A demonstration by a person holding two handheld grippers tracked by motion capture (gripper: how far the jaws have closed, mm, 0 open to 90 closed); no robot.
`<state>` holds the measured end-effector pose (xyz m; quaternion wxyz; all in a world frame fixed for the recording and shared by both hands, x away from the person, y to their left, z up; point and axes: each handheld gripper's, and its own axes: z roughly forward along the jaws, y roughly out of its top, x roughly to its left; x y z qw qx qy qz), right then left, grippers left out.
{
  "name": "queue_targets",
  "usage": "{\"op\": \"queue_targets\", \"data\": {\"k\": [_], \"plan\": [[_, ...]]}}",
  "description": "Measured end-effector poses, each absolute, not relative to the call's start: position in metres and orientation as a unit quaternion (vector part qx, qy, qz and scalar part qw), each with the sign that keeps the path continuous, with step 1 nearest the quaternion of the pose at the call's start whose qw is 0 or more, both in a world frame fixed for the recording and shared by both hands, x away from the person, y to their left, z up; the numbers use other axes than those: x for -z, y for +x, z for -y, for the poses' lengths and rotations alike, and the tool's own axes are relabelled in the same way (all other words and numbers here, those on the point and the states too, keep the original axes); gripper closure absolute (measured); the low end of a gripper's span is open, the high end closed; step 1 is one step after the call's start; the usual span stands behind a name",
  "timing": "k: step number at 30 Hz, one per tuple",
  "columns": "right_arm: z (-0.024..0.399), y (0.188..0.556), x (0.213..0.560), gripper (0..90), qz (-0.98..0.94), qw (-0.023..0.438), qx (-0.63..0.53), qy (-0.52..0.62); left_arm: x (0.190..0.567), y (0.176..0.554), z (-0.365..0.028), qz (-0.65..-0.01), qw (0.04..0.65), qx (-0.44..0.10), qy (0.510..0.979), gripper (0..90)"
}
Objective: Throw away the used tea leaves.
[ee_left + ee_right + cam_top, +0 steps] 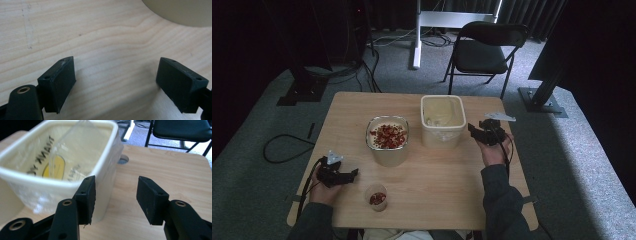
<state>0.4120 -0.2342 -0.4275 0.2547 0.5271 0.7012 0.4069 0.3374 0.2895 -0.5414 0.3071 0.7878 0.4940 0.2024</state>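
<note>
I sit at a pale wooden table (432,185) with rounded corners, standing on grey carpet (572,165). Beyond its far edge a black folding chair (484,50) faces me. Left of the chair rises a white stand (417,35), with cables (362,70) trailing across the floor. Dark curtains, I think, close off the back. Black frame posts (544,75) stand at either side.

Lab or recording studio, not a home: small light wooden table (427,190) on grey carpet (257,150), black curtains (522,12), black metal rig posts with floor plates (544,95), loose black cables (287,147), black folding chair (484,50).
</note>
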Motion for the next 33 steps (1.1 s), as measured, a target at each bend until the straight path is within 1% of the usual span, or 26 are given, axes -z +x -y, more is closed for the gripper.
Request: {"op": "queue_targets", "data": {"k": [6, 10, 11, 12, 14, 16, 22, 29, 33], "plan": [[0.233, 0.401, 0.444, 48.2, -0.715, 0.251, -0.396, 0.518, 0.541, 0.331, -0.289, -0.478, 0.308, -0.193, 0.800, 16.3], [0.231, 0.395, 0.454, 47.7, -0.724, 0.250, -0.389, 0.512, 0.540, 0.326, -0.287, -0.483, 0.303, -0.192, 0.799, 16.4], [0.231, 0.393, 0.457, 47.5, -0.726, 0.251, -0.387, 0.510, 0.539, 0.324, -0.286, -0.483, 0.304, -0.193, 0.798, 18.0], [0.230, 0.391, 0.460, 47.3, -0.728, 0.250, -0.385, 0.509, 0.539, 0.321, -0.286, -0.482, 0.304, -0.195, 0.798, 21.6], [0.229, 0.388, 0.467, 47.2, -0.733, 0.246, -0.383, 0.505, 0.538, 0.315, -0.285, -0.478, 0.302, -0.201, 0.800, 23.2], [0.228, 0.385, 0.473, 46.6, -0.738, 0.243, -0.377, 0.504, 0.536, 0.309, -0.284, -0.474, 0.308, -0.203, 0.799, 23.3], [0.224, 0.378, 0.492, 45.1, -0.747, 0.232, -0.365, 0.505, 0.525, 0.282, -0.285, -0.464, 0.356, -0.205, 0.785, 23.3], [0.221, 0.372, 0.502, 44.6, -0.754, 0.228, -0.359, 0.501, 0.520, 0.247, -0.278, -0.430, 0.386, -0.188, 0.795, 21.5], [0.219, 0.372, 0.502, 44.5, -0.754, 0.229, -0.359, 0.500, 0.520, 0.233, -0.271, -0.409, 0.391, -0.179, 0.805, 21.5]]}}
